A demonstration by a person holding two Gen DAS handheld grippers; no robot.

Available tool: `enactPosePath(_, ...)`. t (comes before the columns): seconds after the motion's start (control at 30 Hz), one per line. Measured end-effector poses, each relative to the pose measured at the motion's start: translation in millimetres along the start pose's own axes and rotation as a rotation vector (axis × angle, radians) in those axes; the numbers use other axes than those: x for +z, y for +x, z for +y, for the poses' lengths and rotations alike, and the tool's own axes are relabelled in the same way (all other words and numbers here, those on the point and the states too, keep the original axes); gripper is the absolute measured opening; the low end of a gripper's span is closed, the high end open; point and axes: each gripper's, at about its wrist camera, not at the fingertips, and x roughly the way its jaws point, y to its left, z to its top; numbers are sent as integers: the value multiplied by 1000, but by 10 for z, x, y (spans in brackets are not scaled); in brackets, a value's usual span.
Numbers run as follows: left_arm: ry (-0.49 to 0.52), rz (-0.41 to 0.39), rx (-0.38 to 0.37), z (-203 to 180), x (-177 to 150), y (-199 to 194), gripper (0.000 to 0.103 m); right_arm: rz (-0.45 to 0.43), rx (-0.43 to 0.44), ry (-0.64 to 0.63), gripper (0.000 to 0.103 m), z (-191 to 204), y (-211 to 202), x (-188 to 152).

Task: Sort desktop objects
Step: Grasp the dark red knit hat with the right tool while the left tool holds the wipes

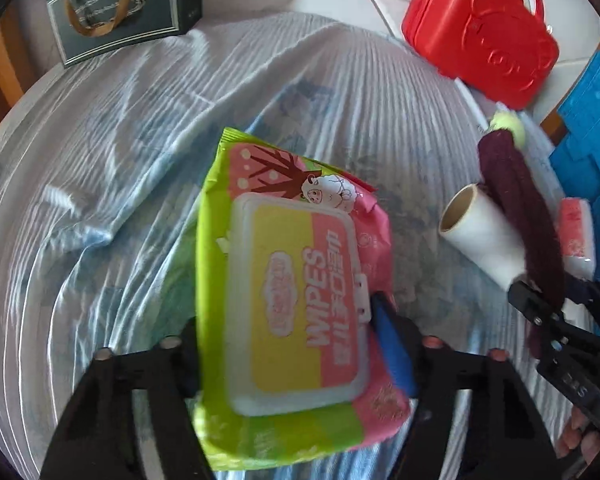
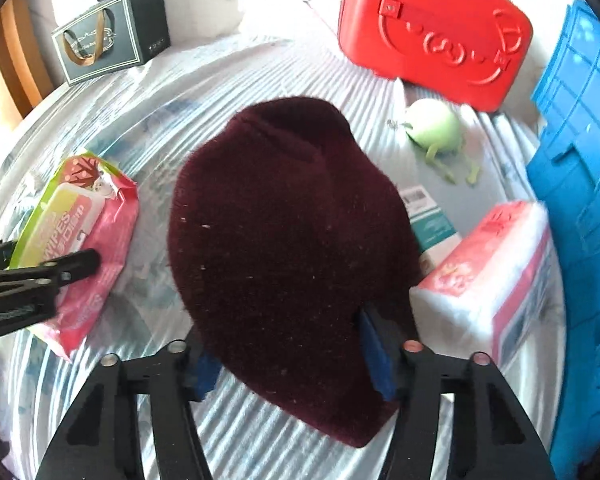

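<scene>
A green and pink wipes pack [image 1: 296,304] with a yellow and pink lid sits between the fingers of my left gripper [image 1: 290,336], which is shut on its two long sides. It is just above the striped cloth [image 1: 120,184]. My right gripper [image 2: 288,352] is shut on a dark maroon knit hat [image 2: 288,232], its blue pads pressed into the wool near the brim. In the left wrist view the hat [image 1: 516,208] hangs from the right gripper [image 1: 556,292] at the right edge. The right wrist view shows the left gripper [image 2: 44,256] on the wipes pack [image 2: 80,232] at the left.
A red plastic case [image 2: 432,28] and a blue crate [image 2: 580,200] stand at the back right. A dark gift bag [image 2: 112,32] is at the back left. A tissue pack [image 2: 488,280], a teal box [image 2: 432,228], a green toy [image 2: 432,124] and a white roll [image 1: 480,236] lie near the hat.
</scene>
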Motion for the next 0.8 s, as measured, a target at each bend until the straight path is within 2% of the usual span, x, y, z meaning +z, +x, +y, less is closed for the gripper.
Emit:
enactPosePath(0.07,-10,4,9,73,-79,-57,61,2,4,0,51,3,26,21)
enactPosePath(0.17,-34,-4,10,173,-187,-117,59,19,18,12,44,-16,103,53)
enactPosePath(0.23,-27,-29,44,178,-240,-223,59,-1,34,21,27,-22,9,53)
enactPosePath(0.33,-24,-77,46,202,-295,-454,59,-57,60,37,20,-49,-228,23)
enactPosePath(0.47,-22,-145,41,123,-302,-787,59,-124,111,68,18,-79,-564,59)
enactPosePath(0.8,51,-328,60,-344,-288,-1655,59,-297,190,71,15,-135,-1502,90)
